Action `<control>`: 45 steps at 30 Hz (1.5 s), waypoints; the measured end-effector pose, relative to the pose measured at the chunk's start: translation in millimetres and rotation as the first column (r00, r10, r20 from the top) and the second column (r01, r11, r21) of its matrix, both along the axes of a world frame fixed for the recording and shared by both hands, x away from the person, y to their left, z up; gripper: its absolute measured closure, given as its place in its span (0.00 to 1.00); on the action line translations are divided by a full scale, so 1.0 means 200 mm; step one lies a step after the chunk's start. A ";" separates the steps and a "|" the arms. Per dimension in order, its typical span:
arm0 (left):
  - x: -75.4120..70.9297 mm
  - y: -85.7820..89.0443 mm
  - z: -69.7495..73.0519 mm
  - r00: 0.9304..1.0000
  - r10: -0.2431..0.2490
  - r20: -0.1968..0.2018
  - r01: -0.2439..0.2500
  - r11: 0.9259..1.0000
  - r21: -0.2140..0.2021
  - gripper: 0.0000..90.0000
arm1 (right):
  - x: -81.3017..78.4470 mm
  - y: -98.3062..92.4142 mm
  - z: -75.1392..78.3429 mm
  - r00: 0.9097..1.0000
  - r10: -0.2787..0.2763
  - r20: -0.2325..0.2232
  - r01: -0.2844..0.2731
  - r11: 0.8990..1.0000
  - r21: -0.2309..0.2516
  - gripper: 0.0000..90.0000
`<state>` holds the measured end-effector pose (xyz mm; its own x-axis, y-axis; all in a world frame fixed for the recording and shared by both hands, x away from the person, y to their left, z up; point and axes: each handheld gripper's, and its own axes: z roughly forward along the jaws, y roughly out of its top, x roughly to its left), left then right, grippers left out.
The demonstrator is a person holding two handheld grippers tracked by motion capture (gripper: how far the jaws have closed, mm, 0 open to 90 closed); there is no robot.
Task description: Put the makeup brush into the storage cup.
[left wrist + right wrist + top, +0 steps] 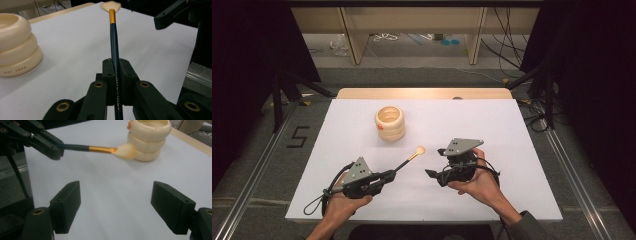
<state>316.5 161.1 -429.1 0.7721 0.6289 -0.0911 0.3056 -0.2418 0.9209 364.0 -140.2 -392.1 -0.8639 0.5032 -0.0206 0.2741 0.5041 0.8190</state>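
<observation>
A make-up brush (408, 159) with a dark handle, gold ferrule and pale fan bristles sticks out of my left gripper (391, 174), which is shut on the handle and holds it just above the white table. In the left gripper view the brush (113, 42) runs straight ahead between the closed jaws of the left gripper (115, 65). My right gripper (433, 162) stands open to the right of the bristles, pointing left, with nothing between its fingers. In the right gripper view the brush (100, 149) lies beyond the wide-open right gripper (117, 207). A cream ringed holder (390, 122) stands upright behind.
The white table sheet (512, 150) has free room on its right and far side. A wooden table edge (422, 93) runs along the back. Cables and stands lie on the floor around the table.
</observation>
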 end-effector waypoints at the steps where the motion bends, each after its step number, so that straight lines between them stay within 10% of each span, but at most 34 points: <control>1: 0.00 0.00 0.01 1.000 0.003 0.011 -0.003 1.000 -0.006 0.94 | 0.00 0.00 -0.01 1.000 0.004 -0.014 -0.003 1.000 0.021 0.28; 18: -0.01 0.01 0.02 0.998 0.025 0.056 -0.020 0.995 -0.096 0.94 | 0.00 0.02 -0.03 0.999 0.026 -0.045 -0.017 0.982 0.189 0.26; 45: -0.03 -0.01 0.03 0.995 0.030 0.097 -0.016 0.990 -0.142 0.94 | 0.01 0.10 -0.06 0.990 0.074 -0.120 -0.017 0.909 0.416 0.27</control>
